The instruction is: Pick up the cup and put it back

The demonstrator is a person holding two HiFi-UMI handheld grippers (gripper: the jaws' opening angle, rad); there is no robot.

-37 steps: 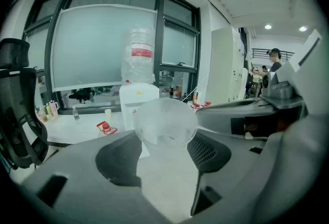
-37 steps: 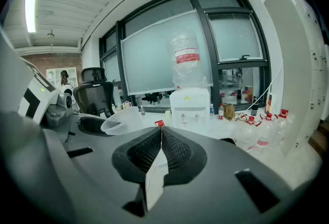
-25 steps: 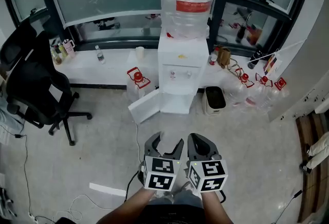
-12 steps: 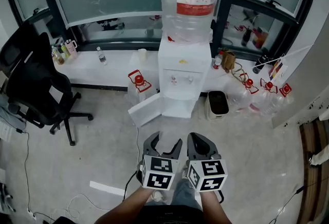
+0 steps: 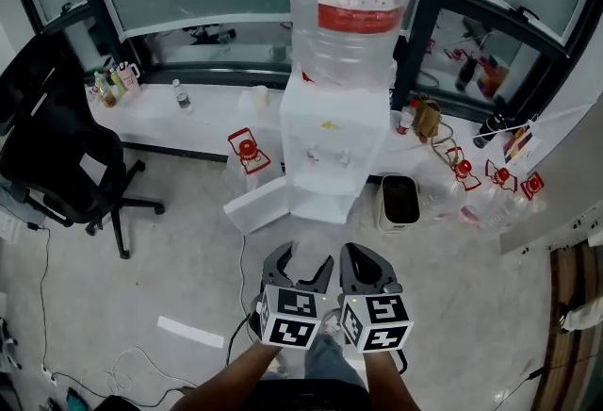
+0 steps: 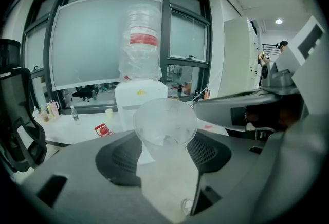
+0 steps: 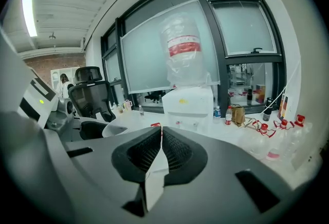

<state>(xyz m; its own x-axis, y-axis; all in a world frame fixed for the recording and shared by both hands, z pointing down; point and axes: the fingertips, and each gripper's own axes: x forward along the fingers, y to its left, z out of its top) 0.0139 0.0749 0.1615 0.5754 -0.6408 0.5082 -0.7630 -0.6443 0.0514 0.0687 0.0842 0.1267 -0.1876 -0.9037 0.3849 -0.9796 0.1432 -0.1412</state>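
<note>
Clear cup [image 6: 164, 124] gripped between wide-set jaws of left gripper [image 5: 300, 263], above floor, short of water dispenser [image 5: 325, 150]. Right gripper [image 5: 366, 260] closed, empty, just beside left.

— What is standing ahead?
— Dispenser [image 5: 325, 155] is standing against the table [image 5: 203, 117], bottle [image 5: 350, 4] sitting on top. Chair [image 5: 57, 155] is standing far left; bin [image 5: 399, 200] is sitting just right of the dispenser.
— Nearer?
— Left claw [image 5: 301, 264] and right claw [image 5: 366, 258] are hanging side by side before the dispenser, cup [image 6: 164, 125] sitting between the left jaws.
</note>
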